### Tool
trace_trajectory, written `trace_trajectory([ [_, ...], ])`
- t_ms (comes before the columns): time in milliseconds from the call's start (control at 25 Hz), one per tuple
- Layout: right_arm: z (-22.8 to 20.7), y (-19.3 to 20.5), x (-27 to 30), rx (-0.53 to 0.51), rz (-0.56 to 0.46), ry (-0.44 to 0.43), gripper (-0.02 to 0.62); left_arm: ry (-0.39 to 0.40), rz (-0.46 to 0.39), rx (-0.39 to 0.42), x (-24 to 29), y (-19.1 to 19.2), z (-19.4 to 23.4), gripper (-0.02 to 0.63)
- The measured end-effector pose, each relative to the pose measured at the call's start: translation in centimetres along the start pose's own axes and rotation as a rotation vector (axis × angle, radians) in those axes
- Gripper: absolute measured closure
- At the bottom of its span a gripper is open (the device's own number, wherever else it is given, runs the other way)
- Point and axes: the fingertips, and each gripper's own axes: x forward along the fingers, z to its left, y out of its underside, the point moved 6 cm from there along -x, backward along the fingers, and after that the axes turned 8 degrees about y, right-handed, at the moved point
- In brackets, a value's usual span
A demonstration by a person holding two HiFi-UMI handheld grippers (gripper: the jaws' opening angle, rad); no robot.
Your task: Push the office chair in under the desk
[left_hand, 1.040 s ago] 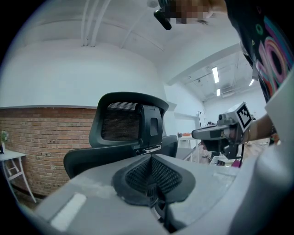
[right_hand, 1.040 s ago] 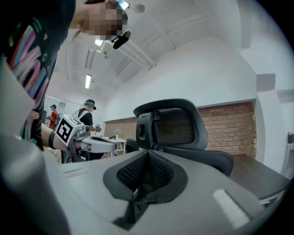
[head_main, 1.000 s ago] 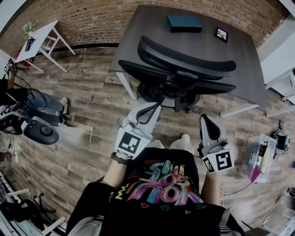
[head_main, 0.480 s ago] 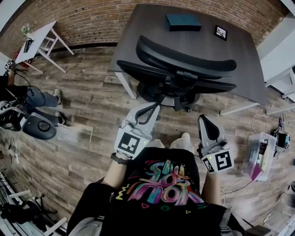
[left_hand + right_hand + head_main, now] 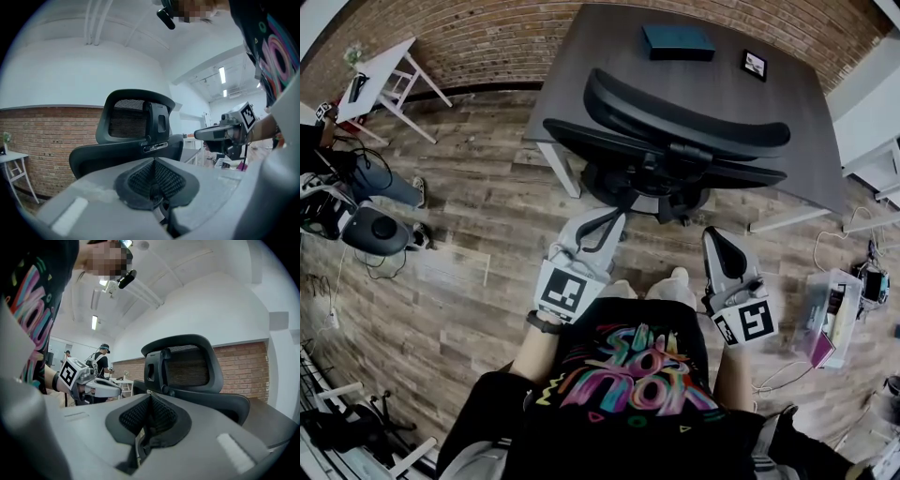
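Note:
A black office chair (image 5: 675, 150) with a curved headrest stands at the near edge of the dark grey desk (image 5: 600, 56), its seat partly under the desktop. My left gripper (image 5: 605, 222) is shut and empty, its tip just short of the chair's base on the near side. Also shut and empty, my right gripper (image 5: 715, 240) stays a little further back on the right. The chair's mesh headrest (image 5: 133, 117) rises ahead of the shut left gripper (image 5: 153, 164). From the other side the chair back (image 5: 187, 366) shows beyond the shut right gripper (image 5: 149, 401).
On the desk lie a teal box (image 5: 678, 41) and a small framed picture (image 5: 754, 65). A white side table (image 5: 380, 80) stands at the brick wall on the left, near a seated person (image 5: 366, 178). A clear bin (image 5: 830, 319) and cables sit on the floor at right.
Chair and both grippers keep nearly the same places. The person at the left has drawn the legs in, and the view has shifted slightly.

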Motion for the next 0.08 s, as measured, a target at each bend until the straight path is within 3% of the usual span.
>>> trace_trajectory([
  [80, 0.25, -0.24, 0.32, -0.002, -0.006, -0.006, 0.598, -0.002, 0.004, 0.000, -0.24, 0.12, 0.10, 0.604],
])
